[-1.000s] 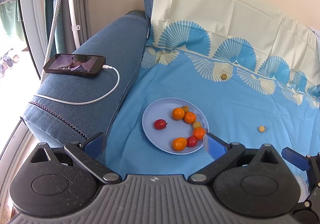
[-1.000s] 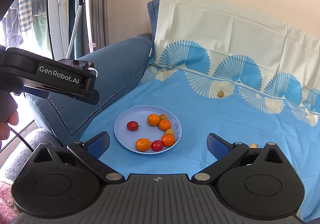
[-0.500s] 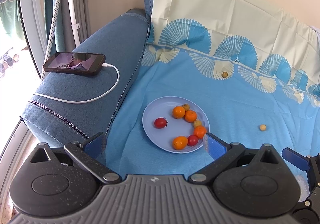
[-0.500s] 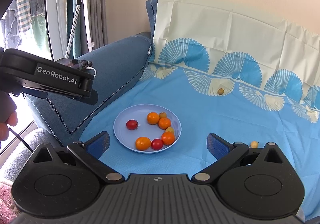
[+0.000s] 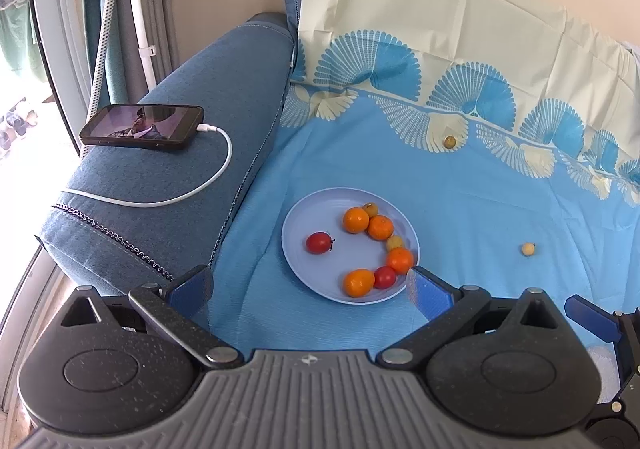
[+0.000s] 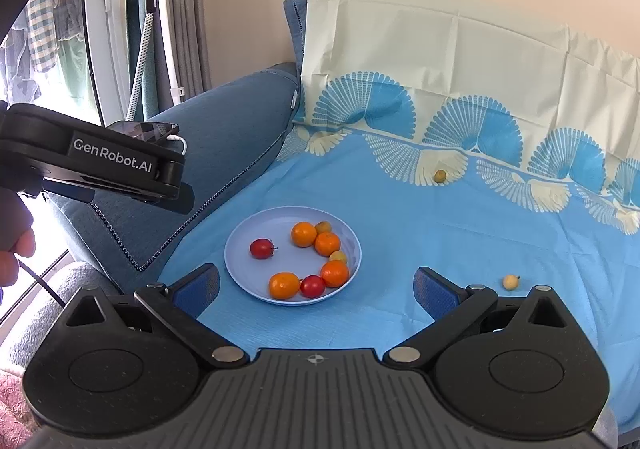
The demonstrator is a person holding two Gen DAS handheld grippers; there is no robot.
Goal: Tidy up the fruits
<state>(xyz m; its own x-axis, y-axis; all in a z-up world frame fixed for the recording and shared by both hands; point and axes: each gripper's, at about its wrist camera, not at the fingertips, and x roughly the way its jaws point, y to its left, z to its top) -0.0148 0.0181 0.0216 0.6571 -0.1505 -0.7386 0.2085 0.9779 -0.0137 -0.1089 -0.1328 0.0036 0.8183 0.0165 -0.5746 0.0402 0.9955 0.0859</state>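
Left wrist view
- Left gripper (image 5: 310, 289): jaws spread wide, holding nothing, above the near edge of the cloth-covered couch seat (image 5: 480, 201).
- Done: the plate (image 5: 304, 221) near the seat's left edge, beside the armrest (image 5: 180, 169), carries eight fruits — four oranges (image 5: 355, 219), two red tomatoes (image 5: 319, 242), two small yellowish fruits (image 5: 371, 209).
- Left: two small fruits off the plate — a pale one (image 5: 527, 248) toward the seat's right, a darker one (image 5: 450, 141) by the back edge, well apart from the plate.
- Other: one phone (image 5: 142, 127) with one white cable on the armrest.

Right wrist view
- Right gripper (image 6: 316, 291): jaws wide, empty, near the seat's front edge.
- Plate (image 6: 248, 245): the same eight fruits.
- Stray pale fruit (image 6: 509, 281): just beyond the right finger (image 6: 434, 291), likely the next pick.
- Stray darker fruit (image 6: 440, 175): at the seat's back edge.
- Progress: judged mostly done, two of ten fruits outstanding.
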